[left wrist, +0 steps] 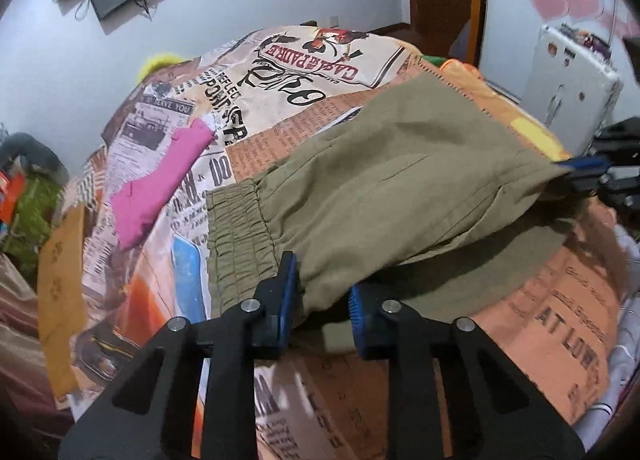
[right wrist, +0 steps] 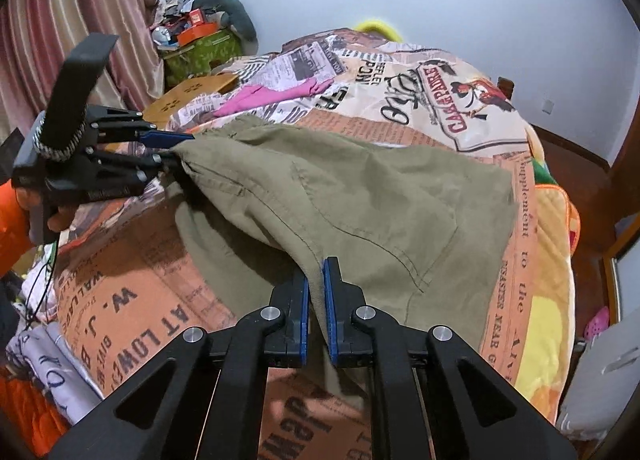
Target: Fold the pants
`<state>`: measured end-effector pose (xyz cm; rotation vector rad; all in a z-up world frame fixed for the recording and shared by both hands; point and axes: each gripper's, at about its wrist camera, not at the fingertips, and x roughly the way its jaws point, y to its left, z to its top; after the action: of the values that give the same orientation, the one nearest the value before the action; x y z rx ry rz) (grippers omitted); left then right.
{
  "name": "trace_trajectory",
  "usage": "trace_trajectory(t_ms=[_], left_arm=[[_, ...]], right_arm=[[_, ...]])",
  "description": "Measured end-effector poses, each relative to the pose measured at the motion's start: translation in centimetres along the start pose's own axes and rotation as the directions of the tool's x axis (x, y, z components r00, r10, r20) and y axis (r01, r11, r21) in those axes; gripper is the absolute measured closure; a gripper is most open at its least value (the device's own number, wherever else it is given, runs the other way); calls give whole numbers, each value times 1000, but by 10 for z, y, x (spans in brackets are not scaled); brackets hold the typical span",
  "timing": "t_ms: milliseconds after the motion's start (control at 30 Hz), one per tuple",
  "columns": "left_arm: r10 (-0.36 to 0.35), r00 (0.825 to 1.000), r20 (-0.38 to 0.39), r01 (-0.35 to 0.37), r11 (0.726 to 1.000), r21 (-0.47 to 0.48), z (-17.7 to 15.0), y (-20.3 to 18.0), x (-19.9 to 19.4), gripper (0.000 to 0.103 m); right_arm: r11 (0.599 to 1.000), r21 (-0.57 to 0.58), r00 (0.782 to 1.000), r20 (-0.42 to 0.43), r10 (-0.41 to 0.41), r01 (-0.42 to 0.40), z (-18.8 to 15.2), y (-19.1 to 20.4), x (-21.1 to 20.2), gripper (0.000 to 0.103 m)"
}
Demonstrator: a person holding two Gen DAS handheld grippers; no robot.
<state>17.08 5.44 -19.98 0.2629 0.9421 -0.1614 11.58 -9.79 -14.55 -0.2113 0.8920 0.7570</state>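
Olive-green pants (left wrist: 400, 179) lie partly folded on a bed with a newspaper-print cover (left wrist: 320, 59); the elastic waistband (left wrist: 240, 236) faces left. My left gripper (left wrist: 320, 300) holds a lifted edge of the pants near the waistband, the jaws a little apart with cloth between them. It also shows in the right wrist view (right wrist: 176, 147), pinching a corner. My right gripper (right wrist: 316, 300) is shut on another edge of the pants (right wrist: 360, 199), held above the bed. It shows in the left wrist view (left wrist: 588, 171) at the far corner.
A pink garment (left wrist: 160, 187) lies on the bed beyond the pants. A yellow-orange blanket (right wrist: 552, 260) covers the bed's right side. Clutter and a green box (right wrist: 200, 51) stand by the striped curtain. A white cabinet (left wrist: 572, 91) stands at the right. Folded clothes (right wrist: 52, 372) lie at the near left.
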Motion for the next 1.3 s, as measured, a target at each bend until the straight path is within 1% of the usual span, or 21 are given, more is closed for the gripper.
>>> trace_trajectory(t_ms=[67, 233, 333, 367, 400, 433, 467, 500, 533, 567, 600, 667, 733, 800, 900, 933, 1000, 1067, 1133, 1200, 1300], left_arm=[[-1, 1000, 2, 1, 1000, 1, -5, -1, -2, 82], [3, 999, -37, -3, 1000, 12, -18, -9, 5, 82], [13, 998, -59, -11, 1000, 21, -26, -15, 7, 82], [18, 998, -59, -17, 1000, 13, -27, -15, 4, 82], [10, 999, -53, -10, 1000, 3, -28, -15, -1, 80], [-7, 999, -45, 7, 1000, -12, -29, -13, -8, 73], [-22, 999, -32, 21, 999, -32, -30, -10, -16, 61], [-27, 999, -19, 26, 998, -48, -30, -7, -22, 56], [-28, 1000, -2, 28, 997, -67, -31, -4, -29, 48], [-26, 1000, 16, 28, 996, -87, -31, 1, -36, 48], [-21, 999, 26, 24, 994, -107, -31, 7, -42, 48], [-5, 1000, 29, 10, 986, -164, -31, 19, -50, 48], [2, 1000, 20, 3, 968, -250, -30, 35, -53, 48], [1, 1000, 12, 3, 950, -312, -29, 47, -52, 48], [11, 1000, -25, -19, 938, -345, -30, 53, -39, 48], [2, 999, -41, -16, 934, -357, -32, 53, -32, 48], [-25, 997, -75, -6, 924, -382, -35, 53, -17, 48], [-48, 994, -101, 3, 913, -407, -38, 53, -4, 46], [-83, 991, -106, 29, 899, -437, -41, 52, 6, 42], [-100, 990, -101, 44, 892, -450, -43, 49, 10, 42], [-82, 990, -112, 25, 899, -437, -44, 43, 17, 42]], right_arm=[[1000, -13, 1000, -10, 0, 0, -4, 4, 1, 97], [1000, -18, 999, -45, -5, 4, -13, 8, 7, 96], [1000, 4, 997, -70, -14, 14, -19, 7, 12, 94], [1000, 19, 996, -86, -10, 12, -21, 6, 12, 91], [999, 29, 995, -96, -10, 12, -22, 6, 11, 89], [999, 34, 995, -98, -13, 17, -22, 7, 8, 84], [999, 41, 996, -91, -18, 22, -22, 6, 3, 79], [999, 46, 997, -80, -20, 24, -23, 6, -3, 76], [998, 53, 997, -66, -25, 29, -24, 5, -8, 69], [997, 64, 998, -49, -35, 38, -24, 5, -15, 63], [996, 79, 999, -27, -45, 47, -23, 3, -22, 62], [992, 113, 998, 16, -54, 52, -22, -3, -35, 62], [987, 151, 996, 50, -71, 63, -20, -8, -45, 62], [979, 193, 993, 91, -77, 59, -19, -13, -56, 62], [969, 236, 987, 122, -101, 70, -16, -18, -62, 62], [967, 242, 986, 121, -112, 80, -16, -19, -63, 62], [958, 266, 985, 107, -137, 105, -20, -23, -58, 62], [946, 299, 985, 74, -155, 127, -27, -29, -52, 62], [929, 333, 984, 18, -175, 159, -38, -36, -38, 62], [921, 344, 983, -43, -179, 183, -49, -40, -26, 62], [927, 331, 983, -102, -150, 175, -64, -39, -11, 62]])
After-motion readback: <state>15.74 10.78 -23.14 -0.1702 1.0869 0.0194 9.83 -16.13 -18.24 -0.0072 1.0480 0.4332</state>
